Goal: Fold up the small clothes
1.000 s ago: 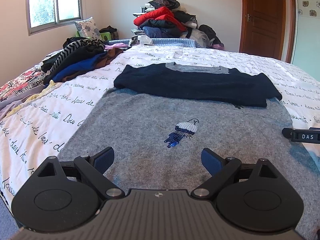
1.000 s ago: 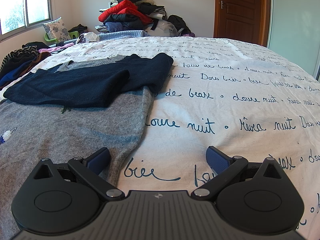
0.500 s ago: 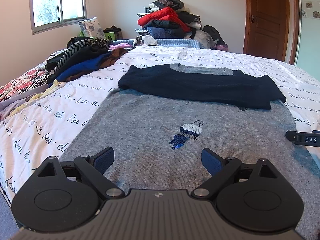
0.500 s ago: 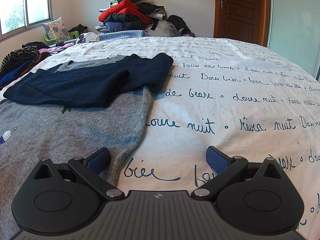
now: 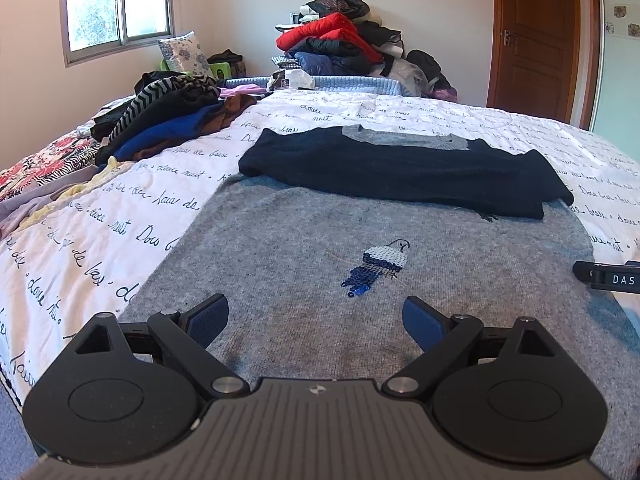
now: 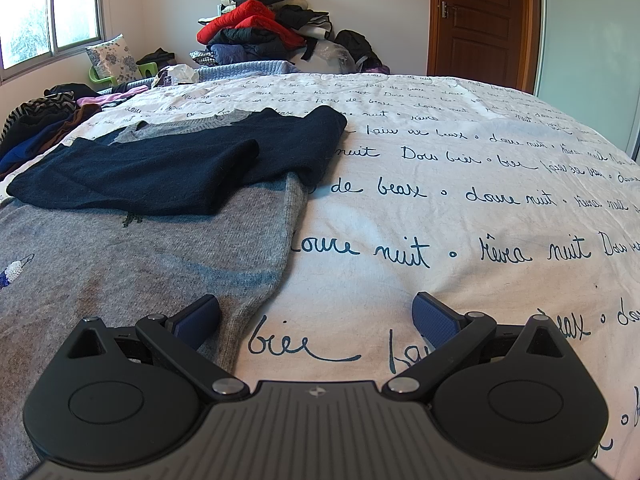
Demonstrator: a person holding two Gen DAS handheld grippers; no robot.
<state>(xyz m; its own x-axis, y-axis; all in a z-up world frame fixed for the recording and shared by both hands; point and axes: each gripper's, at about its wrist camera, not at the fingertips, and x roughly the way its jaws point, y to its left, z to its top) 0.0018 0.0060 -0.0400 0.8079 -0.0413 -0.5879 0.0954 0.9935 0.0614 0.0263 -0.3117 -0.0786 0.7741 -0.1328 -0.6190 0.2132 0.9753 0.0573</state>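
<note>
At my far left a heap of unfolded clothes [image 5: 168, 120] waits along the edge of the bed [image 5: 100, 216], kept well apart, I judge, so the working patch stays free; next comes my left hand-held gripper [image 5: 316, 320], its jaws spread wide with nothing between them, poised low over the near hem of the grey sweater [image 5: 320, 240]; that sweater lies flat in the middle of the bed, bird motif [image 5: 378, 266] up, its dark navy sleeves [image 5: 400, 168] already folded across the chest, which suggests the bottom-to-top fold is what remains; further right, my right hand-held gripper [image 6: 316, 318] is equally wide and empty, straddling the sweater's right edge with one finger over the knit and the other over the printed cover; I read both as set at the two hem corners so they can lift together.
</note>
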